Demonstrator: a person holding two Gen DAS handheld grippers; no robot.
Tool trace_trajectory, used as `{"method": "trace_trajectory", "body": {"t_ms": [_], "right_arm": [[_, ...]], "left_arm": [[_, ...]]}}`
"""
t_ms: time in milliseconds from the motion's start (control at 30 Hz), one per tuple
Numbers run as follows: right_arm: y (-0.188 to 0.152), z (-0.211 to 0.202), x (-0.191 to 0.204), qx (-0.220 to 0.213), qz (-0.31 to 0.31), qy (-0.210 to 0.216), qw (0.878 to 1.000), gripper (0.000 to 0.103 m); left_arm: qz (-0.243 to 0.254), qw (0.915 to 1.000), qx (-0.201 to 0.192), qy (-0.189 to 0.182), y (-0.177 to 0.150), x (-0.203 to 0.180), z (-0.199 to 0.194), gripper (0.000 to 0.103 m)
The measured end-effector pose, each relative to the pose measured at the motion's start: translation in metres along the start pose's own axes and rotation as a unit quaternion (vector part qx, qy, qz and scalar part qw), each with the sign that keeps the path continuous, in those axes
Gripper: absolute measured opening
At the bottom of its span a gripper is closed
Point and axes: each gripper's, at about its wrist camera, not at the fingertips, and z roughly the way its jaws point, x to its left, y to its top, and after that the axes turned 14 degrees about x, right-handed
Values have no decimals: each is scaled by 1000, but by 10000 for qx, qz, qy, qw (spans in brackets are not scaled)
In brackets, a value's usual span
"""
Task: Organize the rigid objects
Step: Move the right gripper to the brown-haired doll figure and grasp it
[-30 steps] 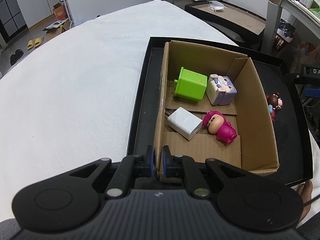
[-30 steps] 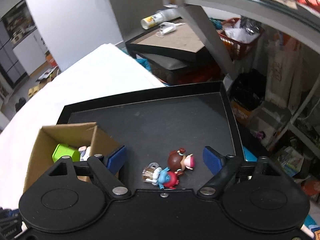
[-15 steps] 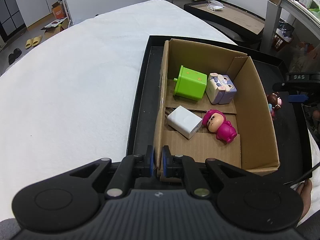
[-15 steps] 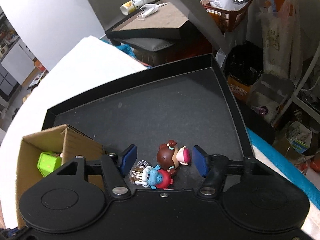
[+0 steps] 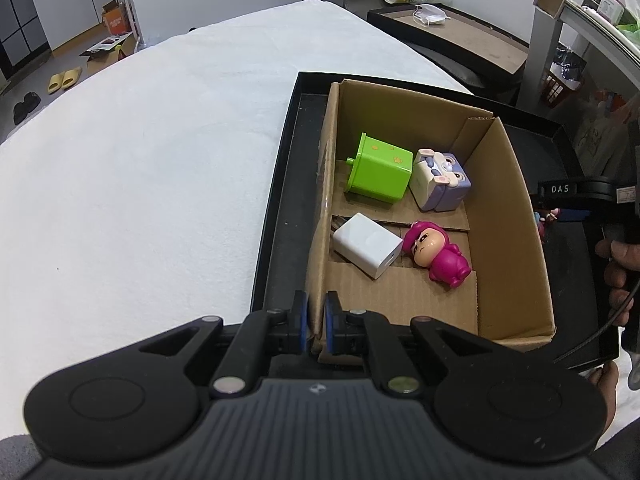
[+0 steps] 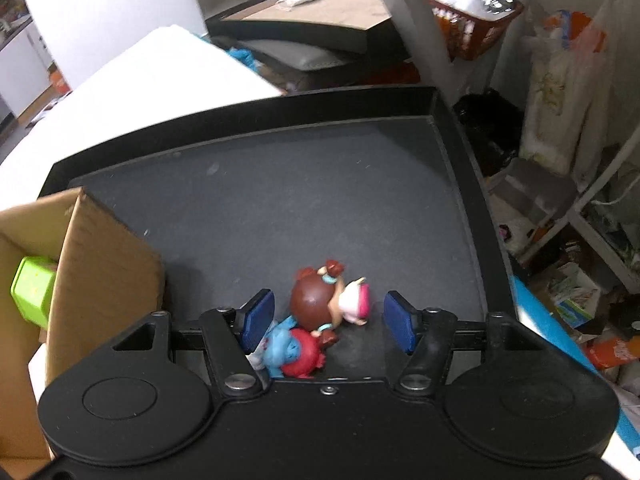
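Observation:
A cardboard box (image 5: 516,216) stands in a black tray (image 5: 276,200). It holds a green cube (image 5: 380,168), a lilac-and-white toy box (image 5: 440,180), a white charger (image 5: 366,244) and a magenta doll (image 5: 436,250). My left gripper (image 5: 316,320) is shut on the box's near left wall. My right gripper (image 6: 326,318) is open low over the tray floor (image 6: 280,200). A brown-haired doll (image 6: 320,302) lies between its fingers, with a red-and-blue figure (image 6: 294,350) beside it. The box's right wall (image 6: 104,264) is to the left.
The tray lies on a white table (image 5: 140,160). A second dark tray with a mask and a bottle (image 5: 452,28) stands behind. Shelving and clutter (image 6: 560,160) fill the right side past the tray rim. A hand (image 5: 618,264) holds the right gripper.
My right gripper has come down and forward over the brown-haired doll, so the doll now lies between its open fingers. The left gripper stays clamped on the box wall.

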Motion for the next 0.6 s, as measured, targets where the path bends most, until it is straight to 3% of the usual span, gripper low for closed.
{"method": "trace_trajectory", "body": {"t_ms": [33, 600], "right_arm": [[0, 1, 0, 20, -2, 31, 10000, 43], [-10, -24, -4, -148, -1, 370, 9992, 43]], "left_arm": [[6, 10000, 0, -2, 0, 0, 0, 8], [-17, 9999, 5, 116, 0, -4, -3, 8]]}}
